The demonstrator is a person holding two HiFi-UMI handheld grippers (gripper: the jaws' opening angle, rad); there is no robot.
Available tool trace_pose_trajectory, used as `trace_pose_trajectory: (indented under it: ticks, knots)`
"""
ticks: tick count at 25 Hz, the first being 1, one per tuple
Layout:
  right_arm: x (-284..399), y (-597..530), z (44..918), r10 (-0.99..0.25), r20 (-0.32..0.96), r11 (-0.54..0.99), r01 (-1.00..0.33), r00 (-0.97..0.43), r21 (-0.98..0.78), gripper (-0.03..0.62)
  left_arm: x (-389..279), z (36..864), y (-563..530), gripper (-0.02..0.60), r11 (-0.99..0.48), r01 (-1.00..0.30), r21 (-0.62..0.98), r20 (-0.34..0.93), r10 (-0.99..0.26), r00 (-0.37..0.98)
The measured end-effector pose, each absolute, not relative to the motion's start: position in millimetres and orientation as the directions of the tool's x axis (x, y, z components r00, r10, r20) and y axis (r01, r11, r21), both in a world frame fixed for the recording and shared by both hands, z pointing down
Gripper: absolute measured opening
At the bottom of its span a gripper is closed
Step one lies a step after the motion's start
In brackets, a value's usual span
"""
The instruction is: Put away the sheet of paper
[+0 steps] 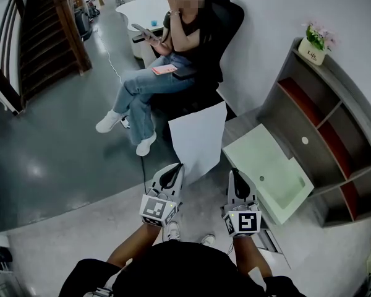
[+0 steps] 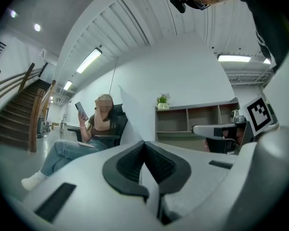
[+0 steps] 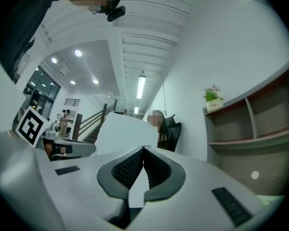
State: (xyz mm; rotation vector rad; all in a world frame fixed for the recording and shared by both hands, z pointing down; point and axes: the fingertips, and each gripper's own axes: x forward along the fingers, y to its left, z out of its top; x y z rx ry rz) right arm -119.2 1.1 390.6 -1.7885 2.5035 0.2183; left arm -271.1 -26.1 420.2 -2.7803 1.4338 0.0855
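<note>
- The left gripper (image 1: 177,167) has the sheet of paper (image 1: 198,138). Its jaws are pinched together on the sheet's lower near corner, and in the left gripper view (image 2: 144,142) the sheet (image 2: 137,124) comes straight out of the closed tips, nearly edge-on.
- The right gripper (image 1: 234,172) looks closed too, tips meeting, and I'd call it empty. From its own view (image 3: 144,148) the sheet (image 3: 123,134) sits off to the left and beyond the jaws, not between them.
- The sheet is in the air, not on anything. It stands up from the left jaws with its long side running up and away from the holder, and it leans a bit toward the right gripper.
- The bit that matters: the pale green tray (image 1: 250,150) lies to the right of the sheet, just ahead of the right gripper, next to the shelf unit (image 1: 334,135). If that's where the paper goes (my guess, the task doesn't say), the left hand has to carry it rightward across the right gripper's line.
- The right gripper is nearer the tray and the left is the one holding. The sheet's free right edge is just beside the right tips, so a second pinch there looks easy if the paper flops.
- Head count:
  - one sheet
  - two grippers
  - one green tray
  - one shelf unit with one potted plant (image 1: 315,42) on top
  - one seated person (image 1: 151,82) on a chair beyond the sheet, well clear of it
</note>
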Motion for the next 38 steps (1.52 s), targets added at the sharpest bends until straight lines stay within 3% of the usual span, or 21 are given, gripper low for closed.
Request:
trace_pose_trajectory:
  ticks: [21,38]
  knots:
    - [-181.2,-29.5,404.3,-0.958,-0.099,0.262,-0.961,-0.27,0.092,0.021,-322.7,427.4,-65.1,0.006,-0.646,-0.763,0.023,-0.056,-0.763,0.644]
    - [-131.4,-84.3,413.9,-0.973,-0.075,0.21,-0.974,-0.217,0.084,0.021,-272.0,438.1,-118.0,0.006,-0.685,-0.728,0.021,-0.023,-0.729,0.684]
